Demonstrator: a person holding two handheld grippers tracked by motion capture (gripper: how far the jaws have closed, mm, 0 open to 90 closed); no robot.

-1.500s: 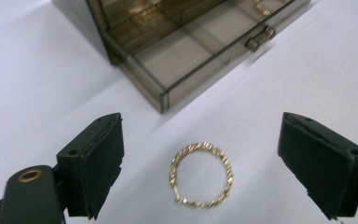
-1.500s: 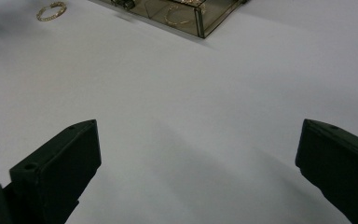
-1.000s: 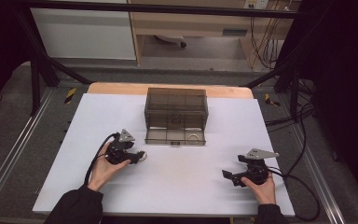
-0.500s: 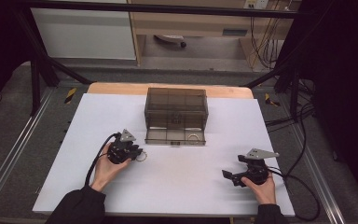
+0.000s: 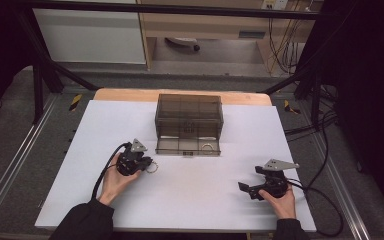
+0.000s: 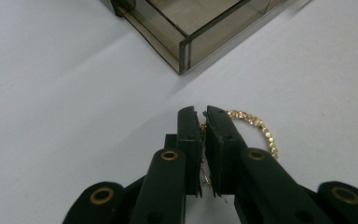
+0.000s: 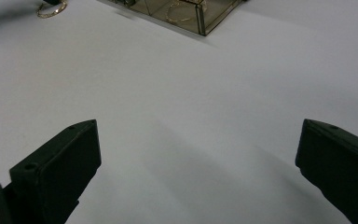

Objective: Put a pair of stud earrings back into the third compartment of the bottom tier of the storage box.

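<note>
Inside smoky box (image 5: pixel 189 117) open drawer (image 5: pixel 187 146): gold ring (image 5: pixel 208 147), front-right compartment

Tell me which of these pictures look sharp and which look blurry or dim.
High view: soft and dim, dark surroundings, bright white table. Left gripper view: sharp on the gold chain pinched in the left gripper. Right gripper view: right gripper jaws slightly soft, top-left corner smeared, a faint shadow between them.

gold bracelet (image 6: pixel 256 127) | beaded loop | on table, near smoked box (image 5: pixel 189 123)
</note>
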